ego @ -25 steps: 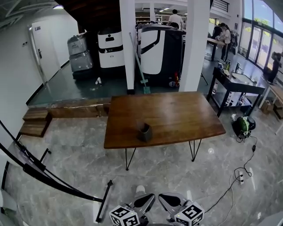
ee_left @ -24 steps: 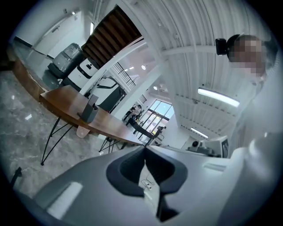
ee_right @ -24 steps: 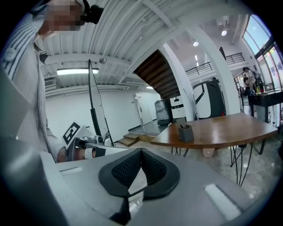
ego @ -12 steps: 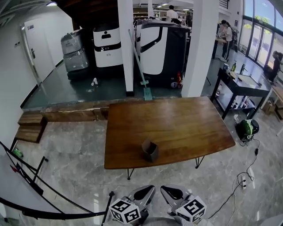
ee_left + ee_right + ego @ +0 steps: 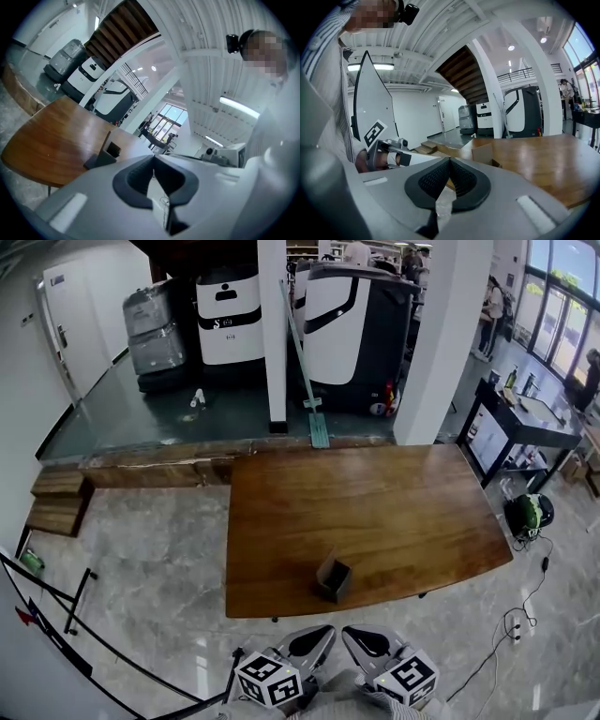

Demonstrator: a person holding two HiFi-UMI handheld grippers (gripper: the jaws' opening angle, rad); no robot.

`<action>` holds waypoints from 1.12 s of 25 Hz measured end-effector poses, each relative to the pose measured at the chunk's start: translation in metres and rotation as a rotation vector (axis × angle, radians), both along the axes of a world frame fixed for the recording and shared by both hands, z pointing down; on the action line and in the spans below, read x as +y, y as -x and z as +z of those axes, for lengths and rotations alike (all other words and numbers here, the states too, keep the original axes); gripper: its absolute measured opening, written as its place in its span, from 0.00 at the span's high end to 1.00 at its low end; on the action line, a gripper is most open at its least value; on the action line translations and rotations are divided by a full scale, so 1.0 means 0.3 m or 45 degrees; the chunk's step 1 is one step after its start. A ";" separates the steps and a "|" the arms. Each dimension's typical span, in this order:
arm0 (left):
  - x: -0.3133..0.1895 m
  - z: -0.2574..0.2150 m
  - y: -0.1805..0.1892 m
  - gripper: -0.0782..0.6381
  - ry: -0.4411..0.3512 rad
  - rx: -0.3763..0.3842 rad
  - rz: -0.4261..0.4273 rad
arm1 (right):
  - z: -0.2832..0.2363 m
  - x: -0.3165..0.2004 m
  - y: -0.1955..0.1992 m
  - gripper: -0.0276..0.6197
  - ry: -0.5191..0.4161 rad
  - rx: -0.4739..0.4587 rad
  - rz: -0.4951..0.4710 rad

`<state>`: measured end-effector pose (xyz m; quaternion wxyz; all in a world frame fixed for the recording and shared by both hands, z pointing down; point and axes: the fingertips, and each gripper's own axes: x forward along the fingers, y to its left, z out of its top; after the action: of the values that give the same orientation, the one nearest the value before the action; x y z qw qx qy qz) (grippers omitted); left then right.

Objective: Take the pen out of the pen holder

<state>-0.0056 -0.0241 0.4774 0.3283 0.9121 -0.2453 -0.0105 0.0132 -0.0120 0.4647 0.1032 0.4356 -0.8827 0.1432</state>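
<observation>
The pen holder (image 5: 333, 577) is a small dark open box standing near the front edge of the brown wooden table (image 5: 375, 512). It also shows in the left gripper view as the pen holder (image 5: 105, 153) and in the right gripper view as the pen holder (image 5: 484, 153). I cannot make out a pen in it. My left gripper (image 5: 319, 637) and right gripper (image 5: 356, 638) sit side by side at the bottom of the head view, short of the table edge. The left gripper (image 5: 153, 158) and the right gripper (image 5: 450, 160) are both shut and hold nothing.
Two white pillars (image 5: 272, 334) and large white-and-black machines (image 5: 352, 324) stand behind the table. A black side table (image 5: 525, 423), a green bag (image 5: 531, 512) and a floor cable (image 5: 511, 624) lie right. Black stand legs (image 5: 75, 615) and wooden steps (image 5: 56, 502) are left.
The table and pen holder have come nearer and lower in the head view as I moved towards them. Both grippers stay shut at the bottom of the view.
</observation>
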 end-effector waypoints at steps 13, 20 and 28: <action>-0.104 -0.003 -0.024 0.88 0.016 -0.032 -0.084 | 0.010 -0.107 -0.043 0.96 0.003 0.035 -0.107; -0.128 0.015 -0.014 0.88 0.033 -0.054 -0.150 | 0.011 -0.138 -0.030 0.95 0.001 0.041 -0.180; -0.158 0.054 -0.022 0.88 0.061 -0.093 -0.192 | 0.063 -0.173 -0.052 0.92 0.039 0.104 -0.216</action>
<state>0.0010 -0.0715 0.4935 0.3390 0.8827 -0.3255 0.0039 0.0287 -0.0638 0.4836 0.1577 0.3632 -0.9091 0.1296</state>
